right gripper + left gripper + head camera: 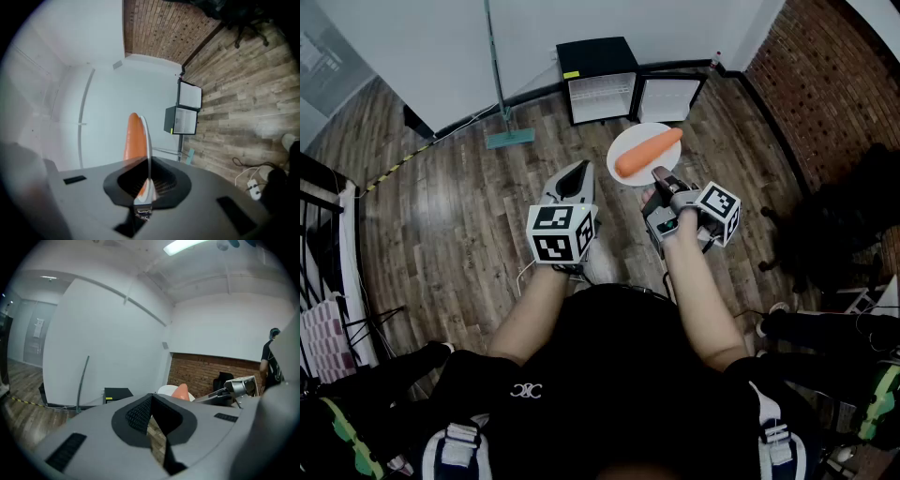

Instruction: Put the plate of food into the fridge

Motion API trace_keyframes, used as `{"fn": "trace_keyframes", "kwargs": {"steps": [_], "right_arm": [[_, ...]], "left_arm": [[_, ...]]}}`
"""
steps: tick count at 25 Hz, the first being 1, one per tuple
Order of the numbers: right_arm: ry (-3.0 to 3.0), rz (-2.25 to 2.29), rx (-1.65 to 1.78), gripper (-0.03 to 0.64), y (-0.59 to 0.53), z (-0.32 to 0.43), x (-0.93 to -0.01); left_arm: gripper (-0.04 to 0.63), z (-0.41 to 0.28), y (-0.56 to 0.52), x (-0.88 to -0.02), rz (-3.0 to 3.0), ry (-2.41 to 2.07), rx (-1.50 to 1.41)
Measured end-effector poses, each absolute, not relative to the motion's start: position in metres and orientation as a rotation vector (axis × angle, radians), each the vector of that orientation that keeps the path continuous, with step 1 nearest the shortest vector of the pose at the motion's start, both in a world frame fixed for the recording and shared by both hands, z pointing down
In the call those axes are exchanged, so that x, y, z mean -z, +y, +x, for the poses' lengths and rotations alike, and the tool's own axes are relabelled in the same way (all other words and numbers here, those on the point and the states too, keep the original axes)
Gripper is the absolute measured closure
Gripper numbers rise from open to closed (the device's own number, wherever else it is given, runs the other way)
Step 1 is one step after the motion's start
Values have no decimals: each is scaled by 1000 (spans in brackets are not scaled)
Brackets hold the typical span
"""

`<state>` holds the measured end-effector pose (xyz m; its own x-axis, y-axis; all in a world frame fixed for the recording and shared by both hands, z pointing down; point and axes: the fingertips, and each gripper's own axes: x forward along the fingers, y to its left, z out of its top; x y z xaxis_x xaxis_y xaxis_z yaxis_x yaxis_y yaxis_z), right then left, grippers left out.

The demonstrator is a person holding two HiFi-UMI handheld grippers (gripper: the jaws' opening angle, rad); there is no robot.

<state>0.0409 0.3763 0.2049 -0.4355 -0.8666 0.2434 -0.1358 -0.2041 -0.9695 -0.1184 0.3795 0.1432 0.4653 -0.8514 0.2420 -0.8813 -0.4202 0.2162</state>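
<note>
A white plate (630, 145) carries a whole orange carrot (648, 152). My right gripper (659, 178) is shut on the plate's near rim and holds it in the air above the wooden floor. In the right gripper view the plate (146, 140) stands edge-on between the pads, with the carrot (133, 140) to its left. A small black fridge (600, 80) stands on the floor ahead against the white wall, its door (671, 97) swung open to the right. My left gripper (577, 176) hovers just left of the plate, shut and empty.
A long-handled mop (500, 94) leans on the wall left of the fridge. A brick wall (825, 75) and a dark chair (848, 225) are on the right. A cable and power strip (252, 183) lie on the floor. A person (269, 363) stands by the brick wall.
</note>
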Motion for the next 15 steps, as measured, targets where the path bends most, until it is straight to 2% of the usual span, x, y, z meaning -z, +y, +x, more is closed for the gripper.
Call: {"fn": "trace_keyframes", "kwargs": {"steps": [15], "right_arm": [[1463,-1224,1695,589,379,38,-196]], "left_arm": [[597,-114,370,-136,2432,-1399,-163]]}}
